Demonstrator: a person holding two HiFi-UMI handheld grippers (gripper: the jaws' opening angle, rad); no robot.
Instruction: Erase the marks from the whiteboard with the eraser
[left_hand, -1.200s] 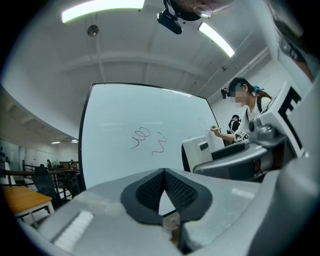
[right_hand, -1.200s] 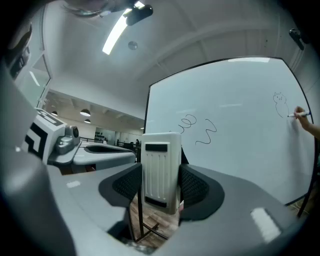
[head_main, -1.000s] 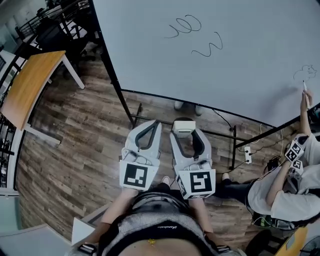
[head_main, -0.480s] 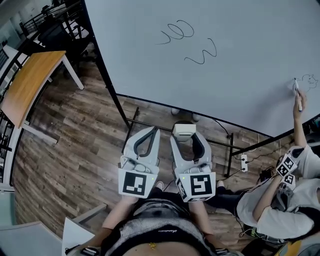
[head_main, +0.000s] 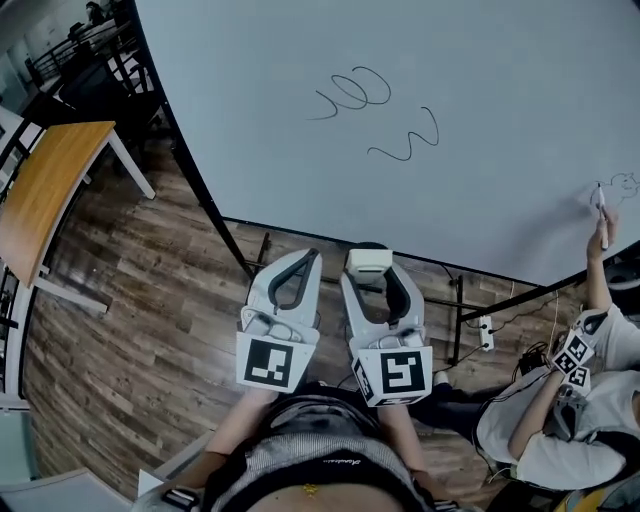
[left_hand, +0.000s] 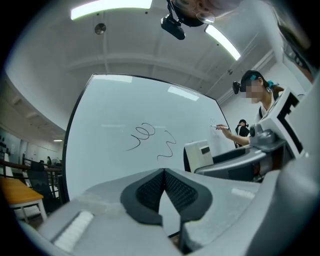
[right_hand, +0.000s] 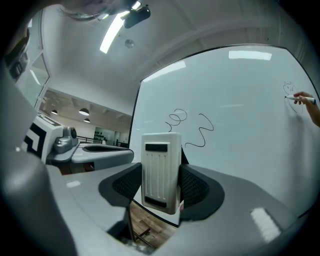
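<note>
Approach step, I judge: right gripper (right_hand: 160, 187) pinches the white ribbed plastic eraser (right_hand: 161, 165); left gripper (left_hand: 163, 175) pressed together, empty. Next, raise the eraser onto the large whiteboard's (head_main: 480, 100) black scribbles (head_main: 352, 92).

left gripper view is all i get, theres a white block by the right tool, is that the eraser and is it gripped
Observer: Yes. The right gripper view shows the right tool shut on the eraser, one pad on each side, with the eraser upright.
Operator: anything on the floor under the board
Observer: The head view shows what looks like a power strip with a cable on the wood floor, beside the stand leg under the whiteboard.
</note>
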